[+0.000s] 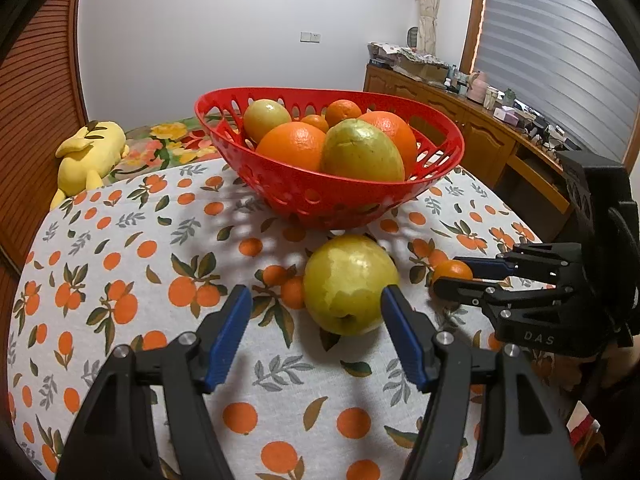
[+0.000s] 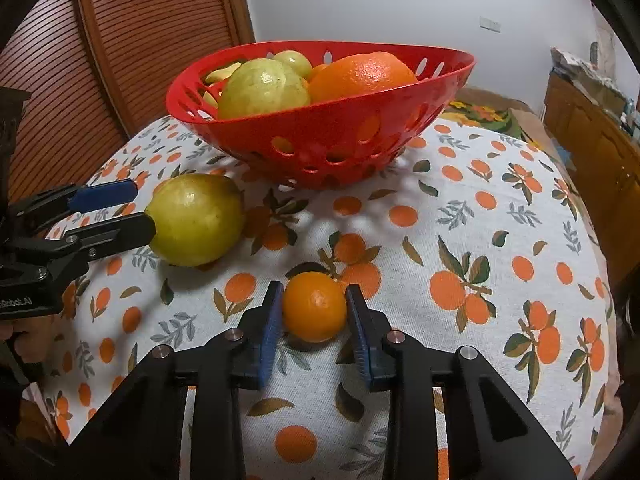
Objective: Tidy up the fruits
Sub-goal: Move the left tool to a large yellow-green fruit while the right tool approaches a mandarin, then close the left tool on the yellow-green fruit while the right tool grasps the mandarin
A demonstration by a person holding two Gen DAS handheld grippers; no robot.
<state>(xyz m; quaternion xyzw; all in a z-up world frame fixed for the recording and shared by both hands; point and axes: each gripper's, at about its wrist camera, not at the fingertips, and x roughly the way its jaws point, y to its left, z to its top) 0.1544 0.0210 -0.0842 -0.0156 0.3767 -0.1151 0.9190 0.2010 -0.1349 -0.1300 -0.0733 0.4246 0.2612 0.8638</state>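
The basket (image 1: 332, 196) is recorded at upper centre of the counter (image 1: 120, 248); its lower fruit is hidden by oranges (image 1: 292, 146) and guavas (image 1: 362, 152). The right gripper (image 2: 314, 306) is closed on a small orange (image 2: 315, 307), lower centre. The left gripper (image 1: 316, 312) stands open; one pad meets a loose guava (image 1: 348, 284).

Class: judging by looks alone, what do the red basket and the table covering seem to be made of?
Red basket: likely moulded plastic, glossy, with smooth cut-out holes in its wall. Tablecloth: apparently woven fabric, matte, printed with oranges and leaves, draping softly over the table's edge.
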